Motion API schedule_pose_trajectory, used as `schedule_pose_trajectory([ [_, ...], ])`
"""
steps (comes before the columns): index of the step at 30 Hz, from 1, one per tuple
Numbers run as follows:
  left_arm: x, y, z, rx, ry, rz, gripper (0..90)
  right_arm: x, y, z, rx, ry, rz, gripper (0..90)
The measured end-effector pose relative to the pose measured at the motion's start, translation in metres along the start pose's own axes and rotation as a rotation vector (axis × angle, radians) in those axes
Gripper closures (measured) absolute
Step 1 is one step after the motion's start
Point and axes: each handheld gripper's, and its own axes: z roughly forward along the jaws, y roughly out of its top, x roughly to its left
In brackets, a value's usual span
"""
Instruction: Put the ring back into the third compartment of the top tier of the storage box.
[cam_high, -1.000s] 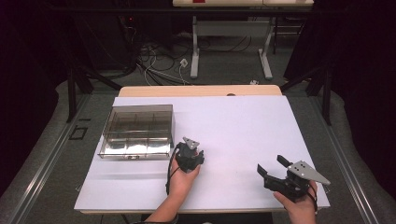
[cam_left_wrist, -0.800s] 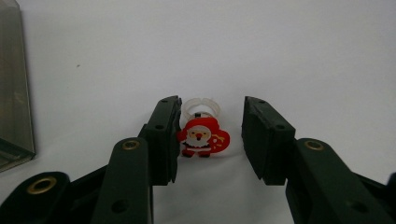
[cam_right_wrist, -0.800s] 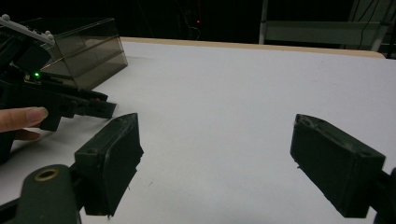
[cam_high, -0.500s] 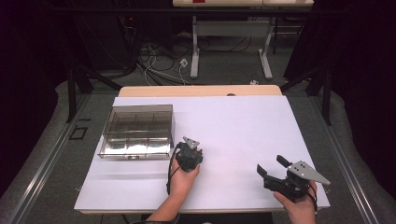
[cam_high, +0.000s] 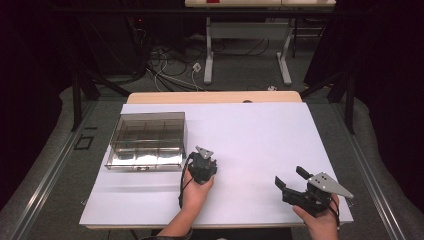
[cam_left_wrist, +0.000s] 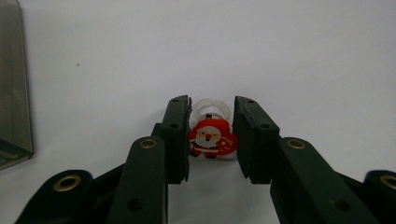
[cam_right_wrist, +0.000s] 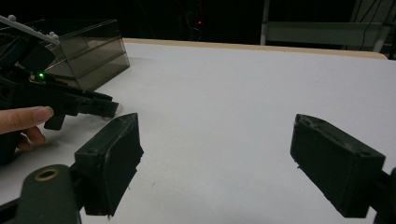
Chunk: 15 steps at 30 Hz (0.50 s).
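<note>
A small red Santa figure on a clear plastic ring (cam_left_wrist: 211, 135) sits on the white table top. My left gripper (cam_left_wrist: 212, 102) is shut on it, with a black pad against each side of the Santa. In the high view the left gripper (cam_high: 202, 167) points down at the table just right of the smoky clear box (cam_high: 147, 140), and the toy is hidden beneath it. My right gripper (cam_high: 289, 176) hovers near the front right corner, open with nothing between its jaws (cam_right_wrist: 217, 140). The left gripper (cam_right_wrist: 70, 100) and a person's fingers also show at the left of the right gripper view.
The clear box (cam_right_wrist: 86, 51) has several compartments and stands at the table's left. A white sheet (cam_high: 260, 135) covers the table, with a wooden strip along the far edge. Beyond are table legs and cables on the floor.
</note>
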Motion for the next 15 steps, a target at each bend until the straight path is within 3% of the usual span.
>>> schedule_pose_trajectory([
  [15,-0.0054,0.0058,-0.0052,0.002,-0.033,0.004,66.9,0.0,0.0002,-0.0003,0.001,-0.004,0.004,15.7],
])
